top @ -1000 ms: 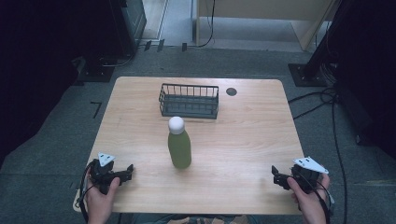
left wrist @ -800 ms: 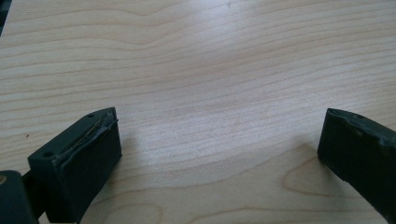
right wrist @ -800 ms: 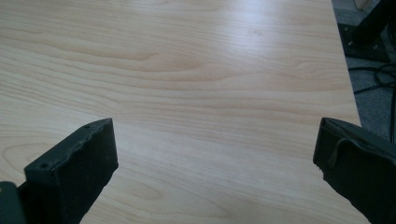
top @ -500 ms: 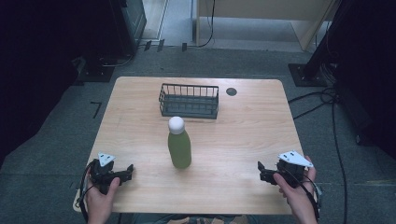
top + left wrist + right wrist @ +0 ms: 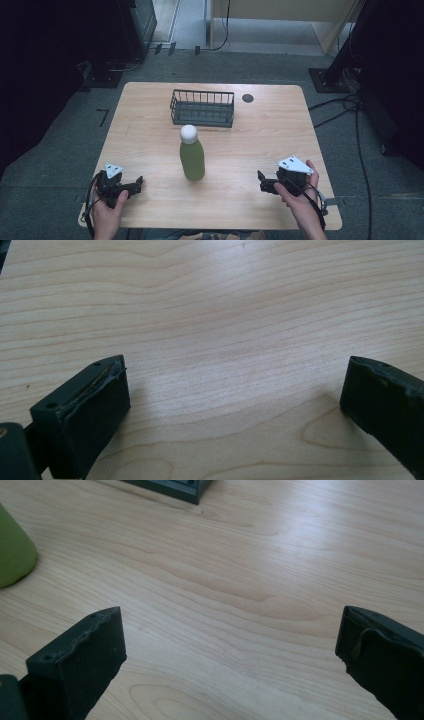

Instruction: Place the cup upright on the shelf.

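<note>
Left tool (image 5: 235,405) wide apart, nothing btwn, over bare wood table (image 5: 225,315).

No text, label, brand, number or sign can be read anywhere; the green bottle (image 5: 192,159) standing mid-table carries no legible print, nothing is written on the wire basket (image 5: 202,107) near the far edge of the table (image 5: 150,130), and the wood is marked by grain alone
</note>
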A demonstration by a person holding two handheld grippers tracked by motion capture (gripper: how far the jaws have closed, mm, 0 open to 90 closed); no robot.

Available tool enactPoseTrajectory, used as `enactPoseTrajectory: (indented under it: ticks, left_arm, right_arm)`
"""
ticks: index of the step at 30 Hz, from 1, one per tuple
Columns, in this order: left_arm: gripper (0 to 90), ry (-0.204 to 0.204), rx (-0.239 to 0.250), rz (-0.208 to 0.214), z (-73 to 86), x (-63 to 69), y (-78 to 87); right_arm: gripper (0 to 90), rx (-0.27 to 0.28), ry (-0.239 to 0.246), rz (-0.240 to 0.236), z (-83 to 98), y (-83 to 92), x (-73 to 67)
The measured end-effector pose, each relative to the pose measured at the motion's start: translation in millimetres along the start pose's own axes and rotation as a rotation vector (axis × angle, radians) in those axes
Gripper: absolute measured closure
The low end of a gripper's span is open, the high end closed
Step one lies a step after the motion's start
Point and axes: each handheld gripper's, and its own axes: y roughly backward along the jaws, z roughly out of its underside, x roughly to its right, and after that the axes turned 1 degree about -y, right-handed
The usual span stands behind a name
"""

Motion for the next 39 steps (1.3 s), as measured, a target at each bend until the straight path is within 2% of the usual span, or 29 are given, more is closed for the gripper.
enactPoseTrajectory:
  ticks: [18, 39]
  left_arm:
    - [0.0, -0.003, 0.000, 0.003, 0.0, 0.2, 0.1]
    - [0.0, -0.005, 0.000, 0.005, 0.0, 0.4, 0.0]
  right_arm:
    - [0.0, 0.032, 0.015, -0.090, -21.7, -15.2, -37.1]
    - [0.0, 0.066, 0.062, -0.202, -41.7, -31.8, -85.0]
